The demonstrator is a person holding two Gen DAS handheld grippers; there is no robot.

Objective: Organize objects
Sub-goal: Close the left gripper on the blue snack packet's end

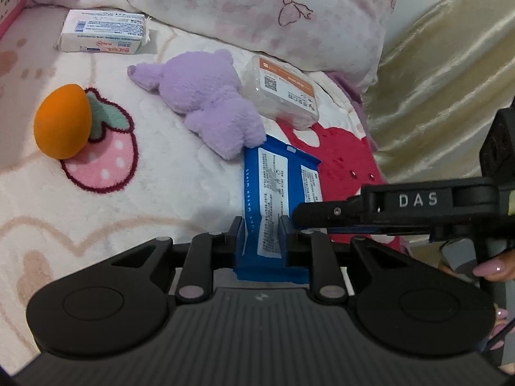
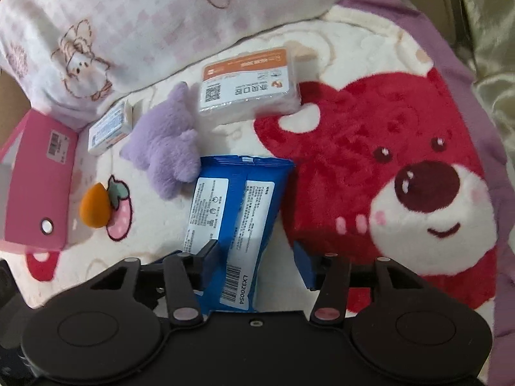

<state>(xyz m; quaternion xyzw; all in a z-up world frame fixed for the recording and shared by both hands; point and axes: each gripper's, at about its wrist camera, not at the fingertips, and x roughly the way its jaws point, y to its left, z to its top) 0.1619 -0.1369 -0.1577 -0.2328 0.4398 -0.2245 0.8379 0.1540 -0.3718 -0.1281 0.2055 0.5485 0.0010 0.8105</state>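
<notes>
A blue wet-wipes pack lies on the blanket; it also shows in the right wrist view. My left gripper is shut on its near end. My right gripper is open, its jaws straddling the pack's near end; its arm crosses the left wrist view at the right. A purple plush toy touches the pack's far corner. Beyond lie a clear orange-labelled pack, a white tissue pack and an orange egg-shaped sponge.
A pink box stands at the left edge of the bed. A pink-patterned pillow lies along the back. The blanket bears a red bear print. A gold curtain hangs at the right.
</notes>
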